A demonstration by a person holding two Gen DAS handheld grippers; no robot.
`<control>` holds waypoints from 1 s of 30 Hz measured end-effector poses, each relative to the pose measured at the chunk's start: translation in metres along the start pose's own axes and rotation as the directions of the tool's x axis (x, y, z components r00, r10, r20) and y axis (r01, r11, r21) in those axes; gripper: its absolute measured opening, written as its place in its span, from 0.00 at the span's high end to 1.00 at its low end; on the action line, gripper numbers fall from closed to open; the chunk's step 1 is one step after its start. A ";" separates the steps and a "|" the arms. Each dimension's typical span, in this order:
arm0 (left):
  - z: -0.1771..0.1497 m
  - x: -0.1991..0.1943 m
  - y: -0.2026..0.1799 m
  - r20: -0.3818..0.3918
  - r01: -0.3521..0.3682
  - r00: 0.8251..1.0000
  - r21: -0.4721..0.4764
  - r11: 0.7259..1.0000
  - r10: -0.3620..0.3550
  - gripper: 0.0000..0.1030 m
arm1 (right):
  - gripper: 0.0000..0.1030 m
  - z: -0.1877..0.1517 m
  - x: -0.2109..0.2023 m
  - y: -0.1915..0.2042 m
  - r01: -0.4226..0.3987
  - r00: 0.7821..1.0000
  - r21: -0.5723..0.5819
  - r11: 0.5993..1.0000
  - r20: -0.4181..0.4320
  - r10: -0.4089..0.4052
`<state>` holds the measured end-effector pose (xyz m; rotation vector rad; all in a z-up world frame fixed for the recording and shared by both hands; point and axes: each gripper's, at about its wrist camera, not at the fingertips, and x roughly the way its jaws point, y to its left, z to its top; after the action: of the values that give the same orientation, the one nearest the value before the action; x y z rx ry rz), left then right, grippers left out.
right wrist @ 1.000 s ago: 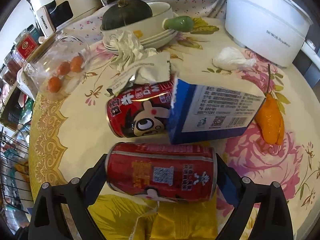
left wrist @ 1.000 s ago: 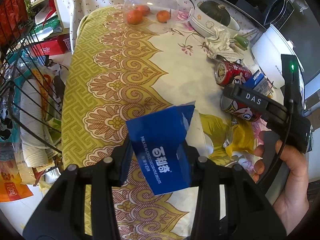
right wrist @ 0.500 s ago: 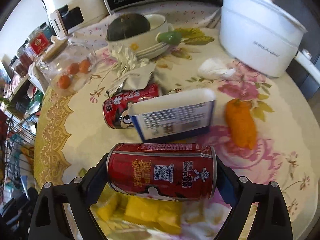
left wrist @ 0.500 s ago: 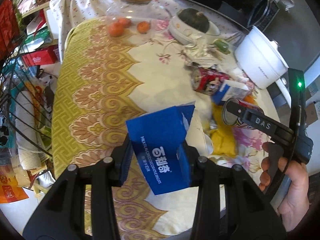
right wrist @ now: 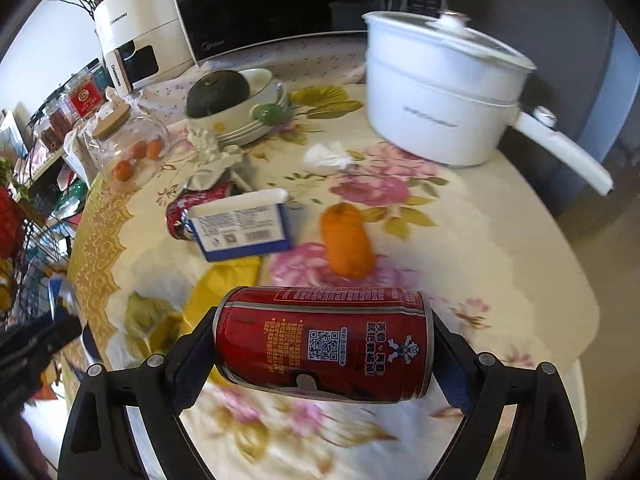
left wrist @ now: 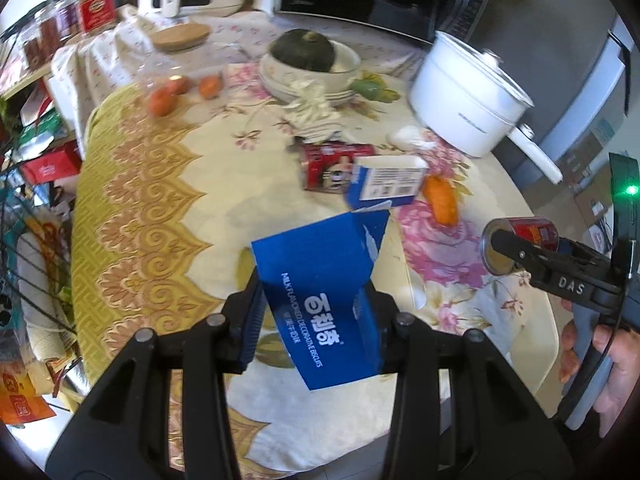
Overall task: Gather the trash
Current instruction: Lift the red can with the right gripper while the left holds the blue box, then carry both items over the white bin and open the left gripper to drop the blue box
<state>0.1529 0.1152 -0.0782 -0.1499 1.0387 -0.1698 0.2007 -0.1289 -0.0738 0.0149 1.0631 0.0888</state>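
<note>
Both loads are up off the counter: the left gripper pinches a blue cardboard biscuit box by its sides, jaws partly closed, and the right gripper spans a red drink can end to end, jaws wide. That can may roll out, held only by its rims; the empty box may crush or twist free. Below, a floral cloth, with another red can, a blue-and-white carton, microwave and white pot at the far side.
</note>
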 end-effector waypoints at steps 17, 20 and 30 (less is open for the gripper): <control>-0.011 0.025 -0.123 -0.045 0.085 0.996 0.249 0.965 -0.076 0.57 | 0.08 -0.054 -0.045 -0.107 0.047 0.999 -0.004 0.999 0.016 -0.047; -0.017 0.033 -0.142 -0.071 0.096 0.994 0.292 0.952 -0.079 0.57 | 0.08 -0.065 -0.042 -0.125 0.051 0.999 0.012 0.999 -0.016 -0.051; -0.041 0.047 -0.216 -0.144 0.175 0.982 0.425 0.888 -0.125 0.57 | 0.08 -0.085 -0.056 -0.180 0.013 0.999 0.052 0.999 -0.037 -0.011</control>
<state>0.1259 -0.1075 -0.0938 0.1908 1.0764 -0.5541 0.1118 -0.3153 -0.0761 0.0541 1.1019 0.0507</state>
